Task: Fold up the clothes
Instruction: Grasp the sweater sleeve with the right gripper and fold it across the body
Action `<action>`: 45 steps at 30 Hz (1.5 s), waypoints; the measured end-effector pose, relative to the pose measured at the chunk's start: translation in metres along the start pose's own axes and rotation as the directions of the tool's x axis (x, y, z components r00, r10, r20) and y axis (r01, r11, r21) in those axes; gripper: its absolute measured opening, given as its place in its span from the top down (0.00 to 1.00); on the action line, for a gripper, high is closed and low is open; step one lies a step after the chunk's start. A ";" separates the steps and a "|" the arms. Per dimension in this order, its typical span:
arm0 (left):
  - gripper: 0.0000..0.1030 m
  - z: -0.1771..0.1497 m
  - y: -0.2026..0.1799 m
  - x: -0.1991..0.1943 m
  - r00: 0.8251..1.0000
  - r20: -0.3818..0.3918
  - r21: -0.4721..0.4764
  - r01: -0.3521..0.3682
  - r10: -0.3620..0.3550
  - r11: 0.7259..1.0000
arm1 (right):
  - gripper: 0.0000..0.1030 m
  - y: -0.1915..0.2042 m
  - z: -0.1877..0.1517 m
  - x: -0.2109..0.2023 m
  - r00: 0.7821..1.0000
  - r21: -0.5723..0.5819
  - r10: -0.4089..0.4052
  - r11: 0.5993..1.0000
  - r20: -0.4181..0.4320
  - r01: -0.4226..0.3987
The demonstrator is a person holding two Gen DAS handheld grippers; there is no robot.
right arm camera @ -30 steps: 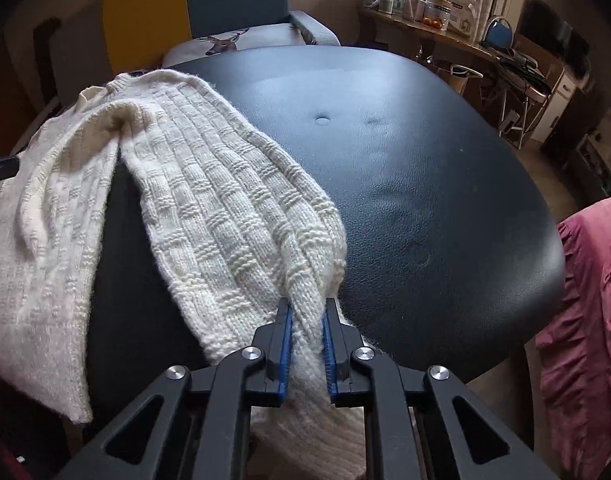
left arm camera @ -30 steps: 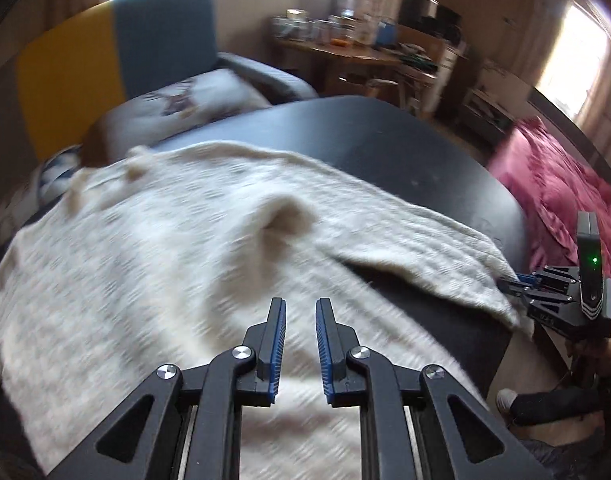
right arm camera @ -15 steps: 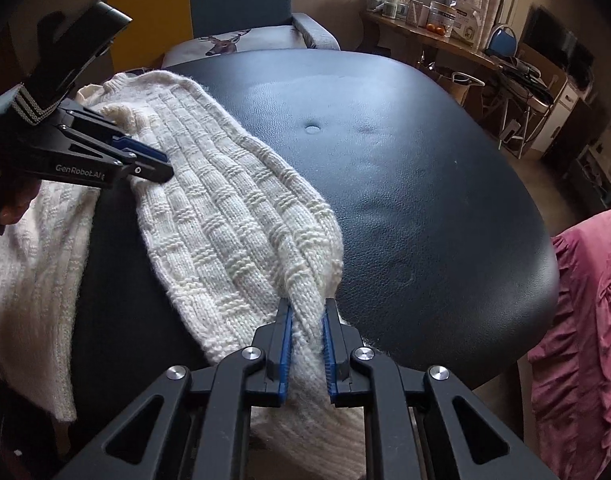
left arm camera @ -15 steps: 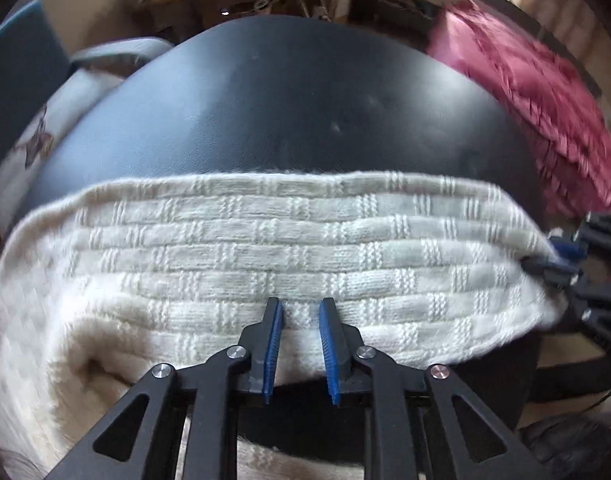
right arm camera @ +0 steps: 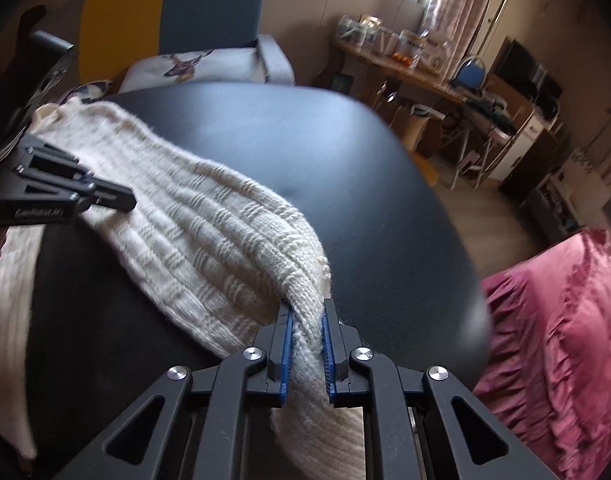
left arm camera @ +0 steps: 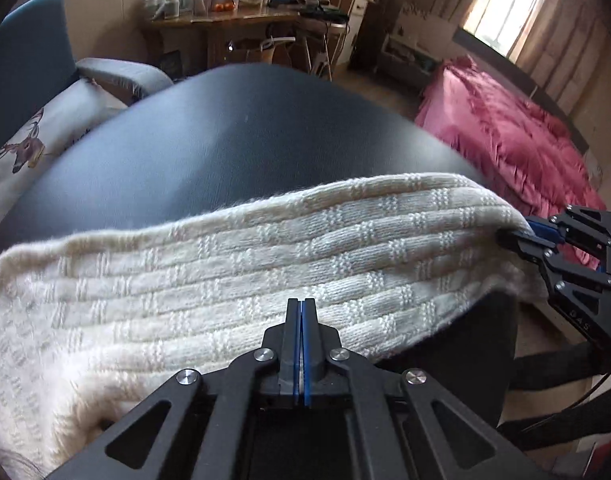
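Note:
A cream knitted sweater [left arm camera: 265,264] lies across the near part of a round black table [left arm camera: 225,140], one long band of it stretched between the two grippers. My left gripper [left arm camera: 301,304] is shut at the band's near edge, with a thin strip of knit showing between the pads. From the right wrist view the left gripper [right arm camera: 127,200] sits at the sweater's [right arm camera: 209,232] far-left edge. My right gripper [right arm camera: 307,312] is shut on a bunched end of the sweater, held slightly above the table's [right arm camera: 365,180] near rim. It shows as the right gripper [left arm camera: 505,236] at the band's right end.
A pink ruffled bedspread [right arm camera: 565,320] lies to the right of the table. An armchair with a deer cushion [right arm camera: 185,64] stands behind it. A cluttered wooden desk [left arm camera: 225,12] lines the back wall. The table's far half is bare black surface.
The left gripper swept across the sweater to the band's near edge and its jaws closed. The right gripper kept its hold and rose a little, lifting its end of the band.

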State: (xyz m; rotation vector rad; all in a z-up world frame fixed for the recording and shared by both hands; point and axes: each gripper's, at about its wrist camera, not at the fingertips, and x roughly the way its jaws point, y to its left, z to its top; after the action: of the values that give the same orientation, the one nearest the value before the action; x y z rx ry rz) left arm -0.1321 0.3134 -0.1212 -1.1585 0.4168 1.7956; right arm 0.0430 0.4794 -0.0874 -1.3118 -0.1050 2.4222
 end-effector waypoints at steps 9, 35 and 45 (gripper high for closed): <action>0.98 0.011 0.006 0.041 0.994 -0.081 0.014 -0.077 0.078 0.997 | 0.87 -0.042 0.023 0.080 0.991 0.081 -0.032 0.996 -0.128 0.042; 1.00 -0.032 0.113 0.003 0.978 -0.166 0.135 -0.106 0.128 0.985 | 0.52 -0.065 0.009 0.087 0.996 0.201 0.019 0.980 -0.092 0.000; 1.00 -0.022 0.156 0.005 0.995 -0.089 -0.098 -0.044 0.035 0.994 | 0.85 -0.072 0.041 0.104 0.990 0.129 -0.096 0.986 -0.101 0.108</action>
State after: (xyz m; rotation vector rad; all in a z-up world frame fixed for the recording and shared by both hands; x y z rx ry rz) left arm -0.2518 0.2209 -0.1665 -1.3098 0.4067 1.8226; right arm -0.0197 0.5886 -0.1291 -1.3245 0.0153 2.2369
